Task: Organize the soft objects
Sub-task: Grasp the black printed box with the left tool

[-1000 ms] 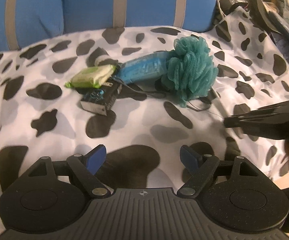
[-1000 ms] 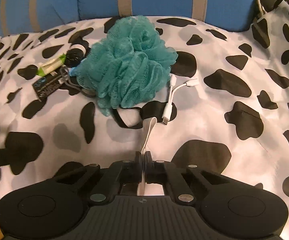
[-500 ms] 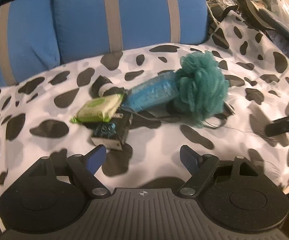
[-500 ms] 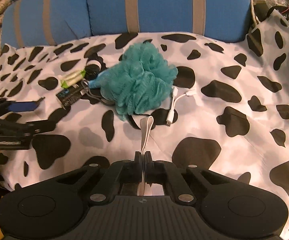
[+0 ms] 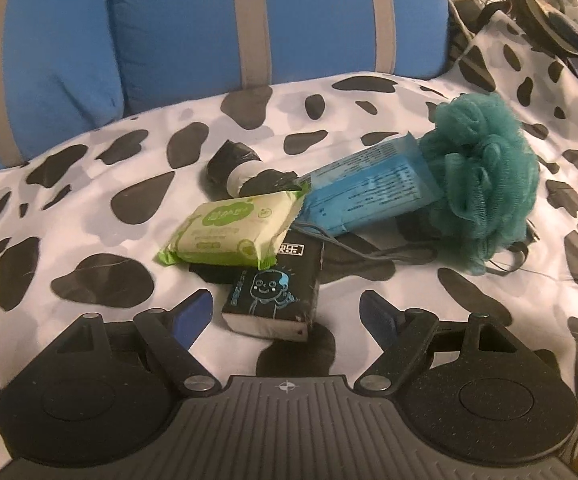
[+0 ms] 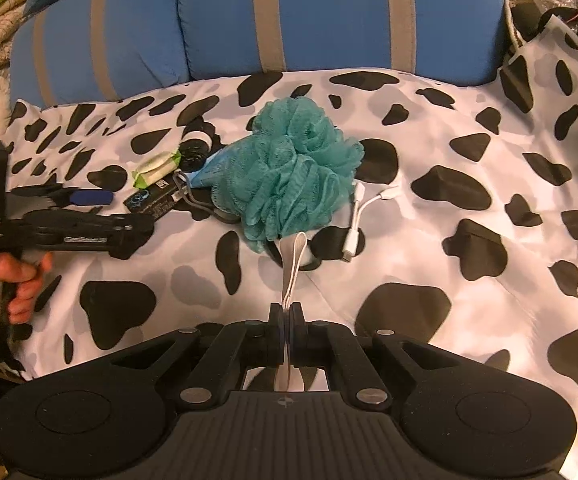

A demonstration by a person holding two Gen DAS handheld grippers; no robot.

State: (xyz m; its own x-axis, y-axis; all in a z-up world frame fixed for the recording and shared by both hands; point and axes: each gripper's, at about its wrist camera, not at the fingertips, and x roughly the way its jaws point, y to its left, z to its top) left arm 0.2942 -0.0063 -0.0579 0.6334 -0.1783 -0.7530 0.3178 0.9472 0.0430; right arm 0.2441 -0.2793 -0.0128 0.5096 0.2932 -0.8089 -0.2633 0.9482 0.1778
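On the spotted sheet (image 5: 89,200) we see a wipes pack (image 5: 231,236) lying partly on a tissue packet (image 5: 275,300). A flat pouch (image 5: 373,188) to its right reaches the bath pouf (image 5: 485,176). A capped tube (image 5: 235,162) lies behind them; an adapter cable (image 6: 359,216) lies right of the pouf.

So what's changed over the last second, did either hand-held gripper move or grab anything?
The left hand-held gripper moved in on the pile, jaws open, and now straddles the black tissue pack without gripping it. The right hand-held gripper pulled back and up, so the teal bath pouf looks farther away. Unchanged: it is shut on the pouf's white loop, and the green wipes pack and blue packet lie as before.
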